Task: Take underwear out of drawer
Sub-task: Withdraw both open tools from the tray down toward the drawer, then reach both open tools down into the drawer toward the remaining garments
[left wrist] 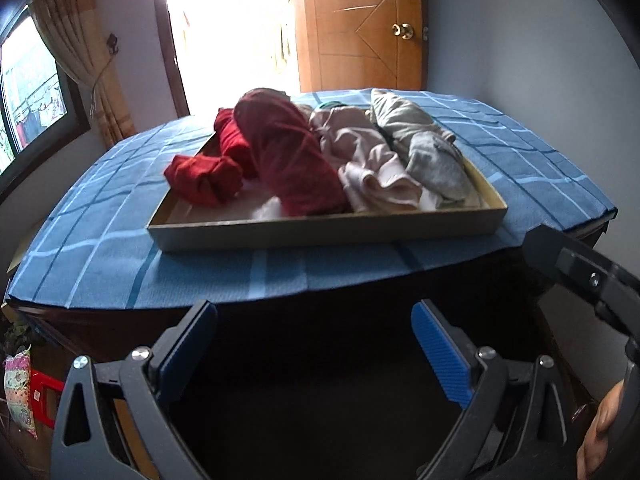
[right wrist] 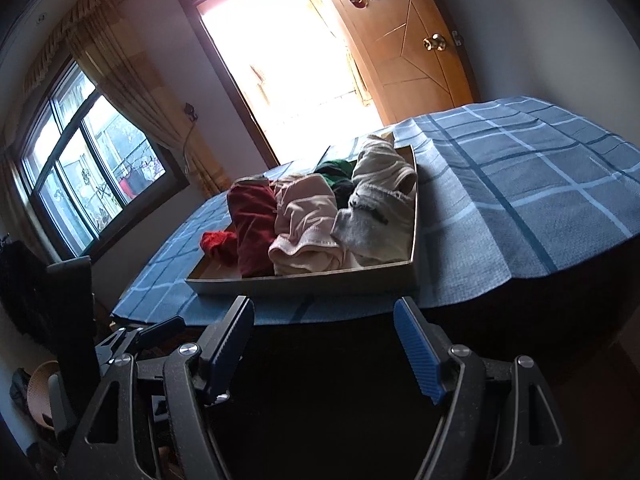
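A shallow drawer tray [left wrist: 328,228] [right wrist: 304,282] rests on a blue checked cloth over a table. It holds rolled underwear: a bright red piece [left wrist: 202,180] [right wrist: 218,246], a dark red roll [left wrist: 288,152] [right wrist: 254,224], a pale pink one [left wrist: 368,164] [right wrist: 306,226] and grey ones [left wrist: 428,148] [right wrist: 376,208]; a green piece [right wrist: 336,172] lies behind. My left gripper [left wrist: 314,324] hangs open in front of the table's near edge, below the tray, nothing between its fingers. My right gripper [right wrist: 324,320] is also open and empty, just short of the tray's front wall.
The blue checked cloth [left wrist: 120,248] [right wrist: 520,200] covers the table top, with bare cloth around the tray. A wooden door [left wrist: 360,28] stands open behind, a window with curtains at left. The other gripper's body [left wrist: 592,280] shows at right, with a hand [left wrist: 600,432] below it.
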Motion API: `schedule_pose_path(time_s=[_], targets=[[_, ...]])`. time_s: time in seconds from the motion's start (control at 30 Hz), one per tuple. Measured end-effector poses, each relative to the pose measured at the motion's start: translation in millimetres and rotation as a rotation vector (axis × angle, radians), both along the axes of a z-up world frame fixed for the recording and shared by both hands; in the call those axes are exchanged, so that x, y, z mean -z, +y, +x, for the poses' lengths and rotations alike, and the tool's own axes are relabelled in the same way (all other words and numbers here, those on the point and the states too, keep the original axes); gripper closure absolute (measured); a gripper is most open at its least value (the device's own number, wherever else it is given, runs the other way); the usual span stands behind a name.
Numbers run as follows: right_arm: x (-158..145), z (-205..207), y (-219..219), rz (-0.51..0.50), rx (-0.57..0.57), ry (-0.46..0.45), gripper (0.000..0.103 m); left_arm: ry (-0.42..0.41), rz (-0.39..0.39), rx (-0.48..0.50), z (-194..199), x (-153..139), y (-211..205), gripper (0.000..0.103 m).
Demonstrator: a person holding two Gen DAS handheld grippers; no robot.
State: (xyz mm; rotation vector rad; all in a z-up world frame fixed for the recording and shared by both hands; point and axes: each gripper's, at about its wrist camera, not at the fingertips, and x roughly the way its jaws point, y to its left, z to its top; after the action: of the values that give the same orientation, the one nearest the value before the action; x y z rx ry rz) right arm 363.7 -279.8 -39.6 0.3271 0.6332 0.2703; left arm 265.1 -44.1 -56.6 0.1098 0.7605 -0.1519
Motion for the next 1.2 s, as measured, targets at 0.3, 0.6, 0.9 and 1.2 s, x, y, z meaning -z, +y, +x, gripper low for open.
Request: schedule_pose_path(time_s=[0.3, 0.6, 0.9, 1.2], targets=[[18, -6, 1, -0.033, -0.006, 0.035, 0.029, 0.045, -0.024, -0.004, -7, 19, 14, 0.003], [33, -26, -3, -0.079, -0.042, 0.090, 0.029, 0.090, -0.007, 0.040, -24, 35, 15, 0.003], [55, -38, -7, -0.135, -0.092, 0.195, 0.029, 0.200, 0.035, 0.130, -35, 63, 13, 0.003], [83, -40, -25, -0.097, -0.112, 0.359, 0.029, 0.322, 0.048, 0.162, -33, 93, 30, 0.003]])
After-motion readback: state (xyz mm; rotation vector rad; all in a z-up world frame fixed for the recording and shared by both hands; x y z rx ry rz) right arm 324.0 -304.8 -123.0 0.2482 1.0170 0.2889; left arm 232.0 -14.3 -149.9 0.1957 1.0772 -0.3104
